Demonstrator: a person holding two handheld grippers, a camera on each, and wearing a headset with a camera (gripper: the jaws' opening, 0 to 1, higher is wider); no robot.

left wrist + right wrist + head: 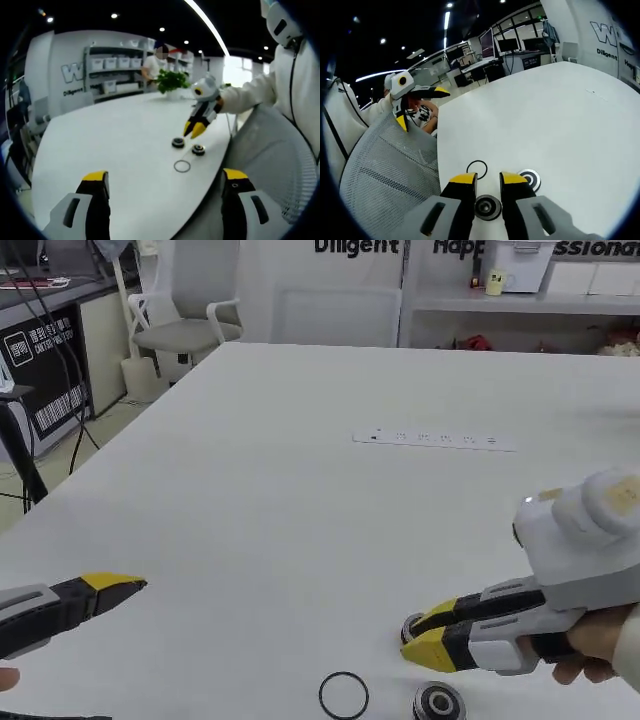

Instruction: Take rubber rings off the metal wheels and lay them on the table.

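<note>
Head view: right gripper point(412, 640) low at near right, yellow fingers nearly together with a narrow gap, clamped on nothing, tips at the far wheel point(409, 624); touching or not, cannot tell. Near wheel point(439, 702) close to the edge of the tabletop point(300, 500), one rubber ring point(343, 695) already flat just beside it. Left gripper point(165, 176) well apart from them, fingers wide apart, empty.

Probably best for this step: bring the left gripper in to pin the wheel down, open the right fingers a little more, pinch only the rubber at the rim, then peel upward and roll off, not pull sideways; otherwise risk of a sliding wheel. Cannot tell from here which wheel carries rubber.

Readable writing: wall lettering point(356, 246) reading "Diligent", beside it cut words "Happ" and "ssiona". Black sign point(45, 365) with barcode at left, characters too small.
</note>
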